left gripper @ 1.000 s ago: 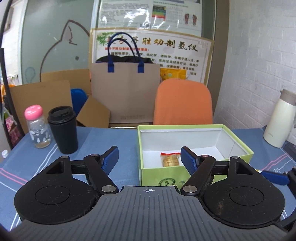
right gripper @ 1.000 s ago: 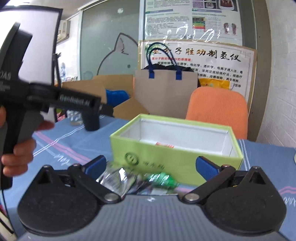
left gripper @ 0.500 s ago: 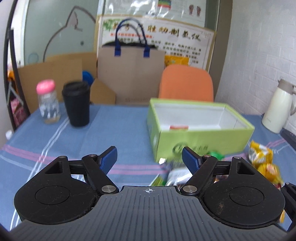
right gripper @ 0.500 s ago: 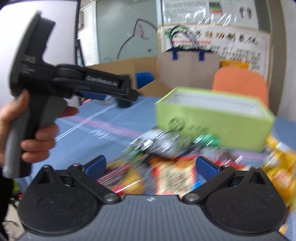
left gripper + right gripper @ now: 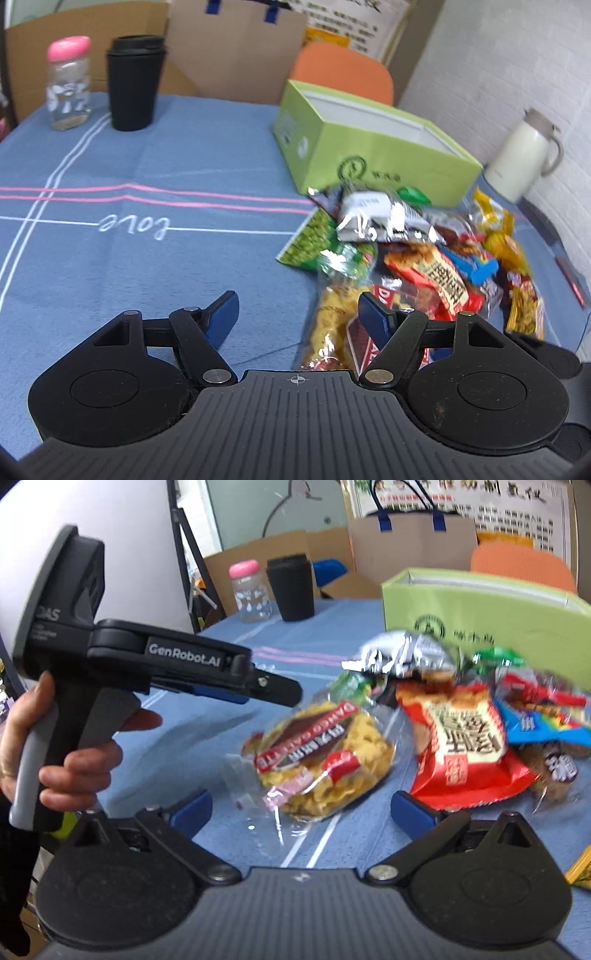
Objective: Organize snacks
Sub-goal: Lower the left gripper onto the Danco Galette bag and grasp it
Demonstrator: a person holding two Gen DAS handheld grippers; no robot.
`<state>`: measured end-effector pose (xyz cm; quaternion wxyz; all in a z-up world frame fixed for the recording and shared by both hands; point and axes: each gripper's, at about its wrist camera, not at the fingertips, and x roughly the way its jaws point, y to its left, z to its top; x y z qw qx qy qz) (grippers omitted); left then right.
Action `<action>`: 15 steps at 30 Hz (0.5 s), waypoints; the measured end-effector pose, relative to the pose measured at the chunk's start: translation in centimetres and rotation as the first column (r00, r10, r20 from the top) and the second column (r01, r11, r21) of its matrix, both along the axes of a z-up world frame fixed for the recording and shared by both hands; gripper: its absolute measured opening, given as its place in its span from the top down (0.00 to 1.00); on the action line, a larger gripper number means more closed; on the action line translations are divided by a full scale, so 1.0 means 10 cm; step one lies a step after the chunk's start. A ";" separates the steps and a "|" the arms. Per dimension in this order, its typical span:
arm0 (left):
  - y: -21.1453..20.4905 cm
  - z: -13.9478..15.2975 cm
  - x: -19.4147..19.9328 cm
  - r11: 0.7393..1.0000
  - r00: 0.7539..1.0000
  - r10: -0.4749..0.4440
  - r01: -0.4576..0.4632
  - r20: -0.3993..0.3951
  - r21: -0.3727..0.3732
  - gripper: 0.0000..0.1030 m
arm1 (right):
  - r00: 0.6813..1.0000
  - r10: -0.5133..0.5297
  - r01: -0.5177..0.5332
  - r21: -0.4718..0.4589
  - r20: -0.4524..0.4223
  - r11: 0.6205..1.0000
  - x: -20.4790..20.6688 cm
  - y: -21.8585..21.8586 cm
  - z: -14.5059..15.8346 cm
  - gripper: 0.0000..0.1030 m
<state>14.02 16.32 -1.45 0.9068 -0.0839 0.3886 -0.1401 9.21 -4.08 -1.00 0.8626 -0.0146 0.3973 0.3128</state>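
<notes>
Both our claws have tipped down from the room toward the counter, so the snack pile now fills both views where a second ago we saw mostly the green box and the wall beyond; we judge this the approach to a first pick, nothing lifted yet. Our left claw is closing from a middling gap, nothing between its pads, the round yellow crisp packet just ahead and to its right. Our right claw stands wide and empty, that same packet lying just beyond its tips, beside a red packet. The pile sits against the near wall of the box, which is open on top. The counter wears a blue cloth; a black cup, a pink-capped bottle and a white jug stand well apart from the snacks.
</notes>
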 end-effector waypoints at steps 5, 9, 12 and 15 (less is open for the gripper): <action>-0.16 -0.02 0.00 0.997 0.998 -0.068 0.068 -0.015 0.032 0.49 | 0.999 0.023 -0.022 -0.030 0.028 0.999 0.09 0.17 -0.05 0.01; -0.17 -0.07 -0.04 0.991 0.990 -0.133 0.132 -0.045 -0.018 0.48 | 0.996 0.039 -0.034 -0.071 0.078 0.997 0.05 0.24 -0.09 0.01; -0.13 -0.13 -0.11 0.987 0.988 -0.142 0.137 -0.063 -0.079 0.47 | 0.993 0.052 -0.042 -0.091 0.108 0.995 -0.05 0.22 -0.11 0.01; -0.17 -0.12 -0.15 0.991 0.991 -0.120 0.115 -0.062 -0.069 0.50 | 0.989 0.064 -0.047 -0.123 0.134 0.991 -0.06 0.28 -0.13 0.01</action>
